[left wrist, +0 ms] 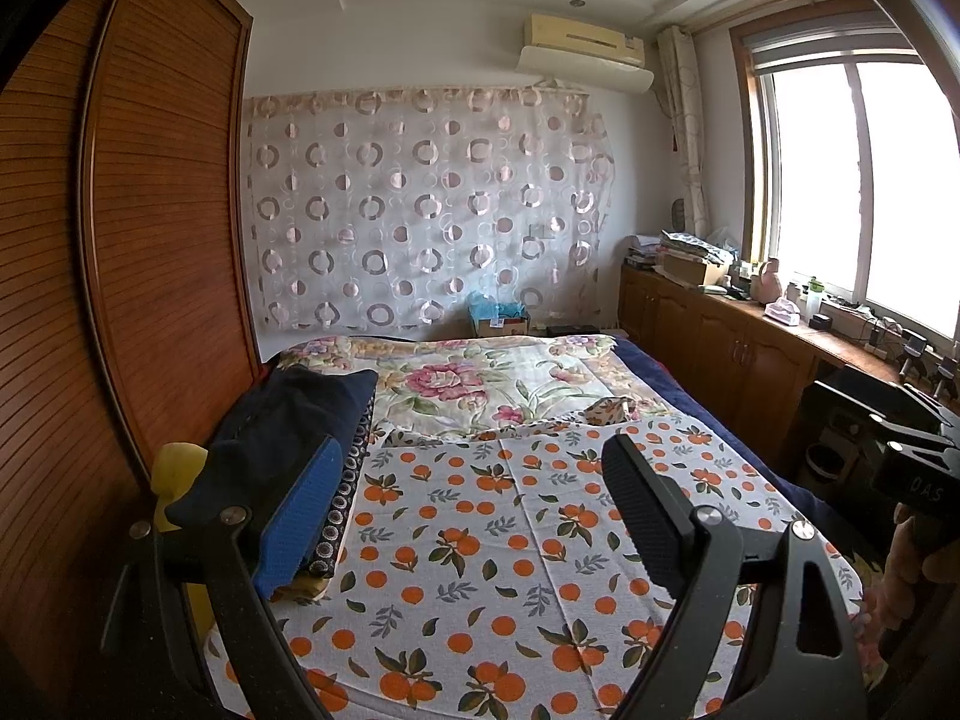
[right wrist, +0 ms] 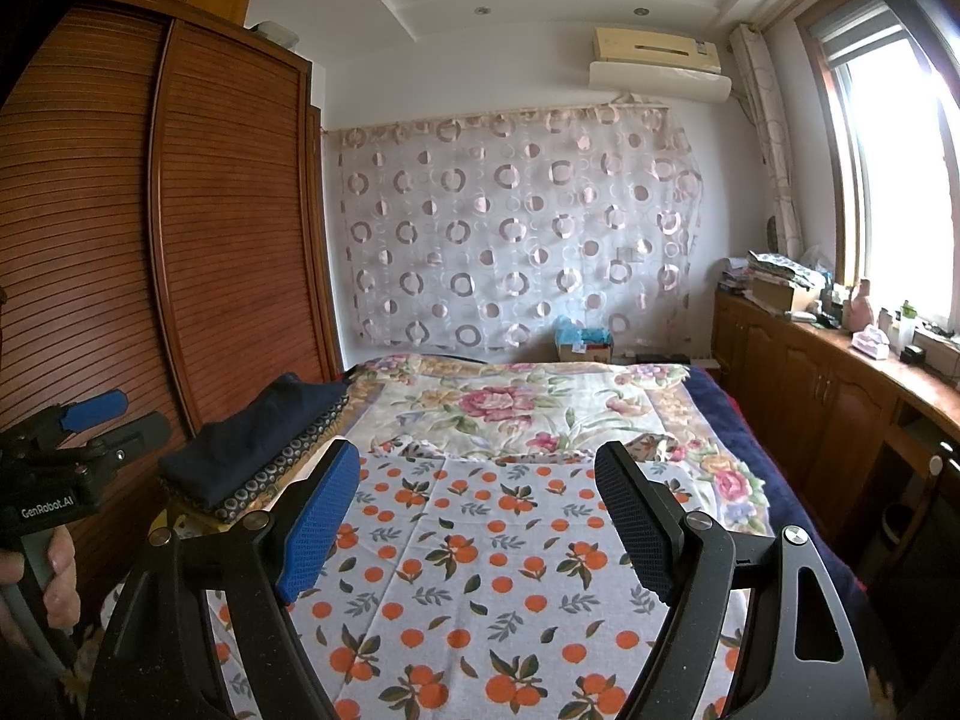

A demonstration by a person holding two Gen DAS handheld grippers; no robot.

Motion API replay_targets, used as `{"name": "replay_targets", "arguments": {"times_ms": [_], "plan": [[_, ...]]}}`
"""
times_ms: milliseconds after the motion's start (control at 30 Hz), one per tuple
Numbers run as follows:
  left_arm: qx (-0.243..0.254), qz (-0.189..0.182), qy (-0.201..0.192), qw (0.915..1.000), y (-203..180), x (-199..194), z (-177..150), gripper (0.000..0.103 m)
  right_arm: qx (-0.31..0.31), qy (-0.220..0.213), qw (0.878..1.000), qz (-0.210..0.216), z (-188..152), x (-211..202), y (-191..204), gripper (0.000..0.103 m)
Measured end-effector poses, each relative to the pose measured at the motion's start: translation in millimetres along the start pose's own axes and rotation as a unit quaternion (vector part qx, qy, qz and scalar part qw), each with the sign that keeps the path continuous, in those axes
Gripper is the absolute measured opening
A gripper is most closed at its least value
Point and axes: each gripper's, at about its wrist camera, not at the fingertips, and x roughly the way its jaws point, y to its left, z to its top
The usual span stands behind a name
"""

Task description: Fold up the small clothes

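Bed [left wrist: 708,387] with dark blue edge, covered by floral quilt [left wrist: 456,387]. Orange-print cloth [left wrist: 480,540] spread flat over near half. Folded clothes stack [left wrist: 300,420], navy on top, patterned piece below, at left edge beside wardrobe.

Orange-print cloth [left wrist: 480,540]: white, orange fruit and green leaves, lay spread flat across near part of bed, crease lines visible, far edge slightly rumpled. Stack of folded clothes [right wrist: 264,450]: lay at left edge of bed, just beside orange-print cloth; dark navy garment [left wrist: 288,414] on top, folded flat; under it dark piece with ring pattern [right wrist: 282,474], edge showing along right side.
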Motion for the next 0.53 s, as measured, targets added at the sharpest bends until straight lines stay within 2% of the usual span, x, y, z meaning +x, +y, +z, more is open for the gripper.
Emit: {"name": "replay_targets", "arguments": {"times_ms": [533], "plan": [[0.000, 0.000, 0.000, 1.0000, -0.3, 0.1, -0.4, 0.089, 0.000, 0.000, 1.000, 0.001, 0.2, 0.4, -0.8, 0.082]]}}
